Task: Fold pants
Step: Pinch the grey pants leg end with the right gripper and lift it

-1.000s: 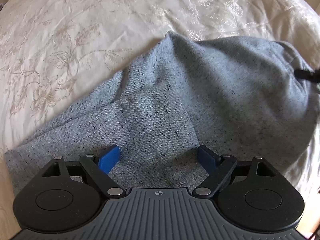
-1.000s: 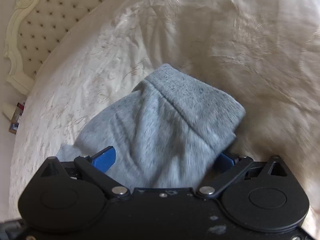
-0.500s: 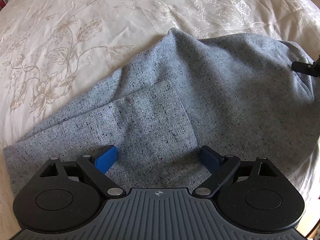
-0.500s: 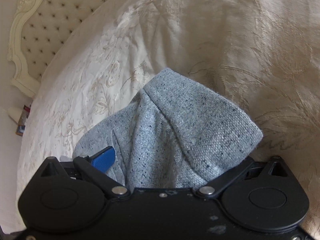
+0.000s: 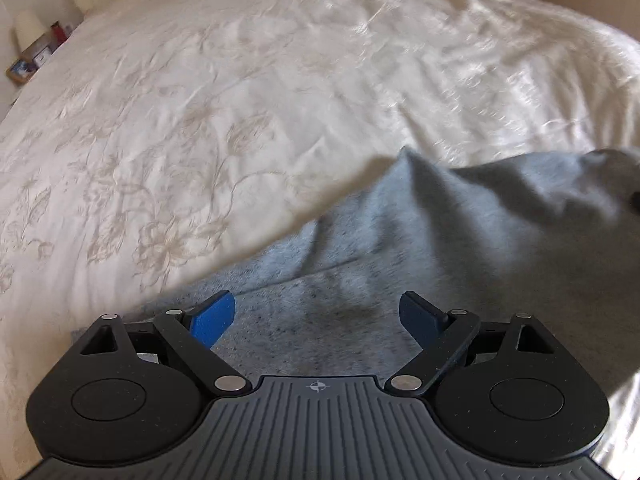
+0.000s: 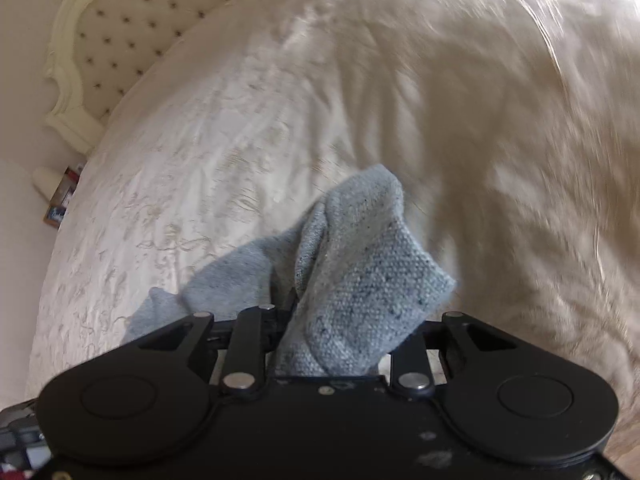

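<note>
The right claw (image 6: 320, 332) has just closed on a bunched end of the grey pants (image 6: 360, 276), lifting it for a fold; the left claw (image 5: 316, 316) gapes wide over fabric low on the bed (image 5: 200, 100), holding nothing.

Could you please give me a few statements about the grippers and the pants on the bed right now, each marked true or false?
1. The right gripper is closed on a bunch of the grey pants. True; its jaws have just been closing, with the fabric between them.
2. The left gripper is clamped on the pants. False: its blue fingers stand wide apart over the fabric.
3. The pants lie on a cream bedspread with a floral pattern. True.
4. The pants are neatly folded into a flat square. False: they are loosely draped, and one end is bunched up in the right gripper.
5. A tufted headboard shows in the right wrist view. True.
</note>
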`<control>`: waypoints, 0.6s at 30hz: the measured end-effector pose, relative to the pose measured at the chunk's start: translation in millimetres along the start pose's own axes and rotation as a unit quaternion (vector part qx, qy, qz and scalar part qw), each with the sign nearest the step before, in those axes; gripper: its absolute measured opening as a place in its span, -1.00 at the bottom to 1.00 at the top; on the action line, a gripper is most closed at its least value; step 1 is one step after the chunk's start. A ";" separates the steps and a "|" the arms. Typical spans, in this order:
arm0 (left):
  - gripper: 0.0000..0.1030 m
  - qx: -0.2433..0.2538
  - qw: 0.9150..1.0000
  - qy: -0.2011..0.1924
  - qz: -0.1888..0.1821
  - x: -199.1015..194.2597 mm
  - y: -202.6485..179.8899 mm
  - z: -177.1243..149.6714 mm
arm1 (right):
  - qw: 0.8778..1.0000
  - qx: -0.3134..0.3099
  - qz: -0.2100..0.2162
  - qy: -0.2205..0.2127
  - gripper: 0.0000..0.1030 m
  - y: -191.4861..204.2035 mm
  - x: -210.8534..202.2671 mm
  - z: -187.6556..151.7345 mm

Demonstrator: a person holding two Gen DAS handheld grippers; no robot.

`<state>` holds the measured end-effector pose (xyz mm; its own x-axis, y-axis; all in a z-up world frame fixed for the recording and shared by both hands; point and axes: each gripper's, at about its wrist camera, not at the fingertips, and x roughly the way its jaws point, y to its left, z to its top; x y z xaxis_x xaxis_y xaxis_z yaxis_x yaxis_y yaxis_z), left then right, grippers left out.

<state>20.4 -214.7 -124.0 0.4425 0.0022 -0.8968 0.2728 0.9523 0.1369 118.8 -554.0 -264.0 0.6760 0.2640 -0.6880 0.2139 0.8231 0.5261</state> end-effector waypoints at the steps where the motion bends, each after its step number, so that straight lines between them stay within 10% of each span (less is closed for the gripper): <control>1: 0.74 0.005 1.000 0.008 -0.004 5.4 -2.3 -0.4 | 1.000 -0.004 0.000 -0.003 -0.47 4.7 -4.5 1.3; 11: 0.90 0.054 0.995 0.054 -0.066 44.3 -8.8 6.9 | 0.996 -0.078 -0.015 -0.051 -0.49 82.5 -60.7 3.6; 18: 0.80 0.004 0.995 -0.056 -0.084 -28.6 63.0 1.9 | 0.984 -0.158 0.004 -0.082 -0.49 185.5 -96.1 -17.2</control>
<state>26.6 -155.3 -88.9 0.4823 -0.1910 -0.8550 0.3581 0.9337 -0.0066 81.3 -418.0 -108.9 0.7865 0.2084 -0.5814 -0.0049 0.9434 0.3315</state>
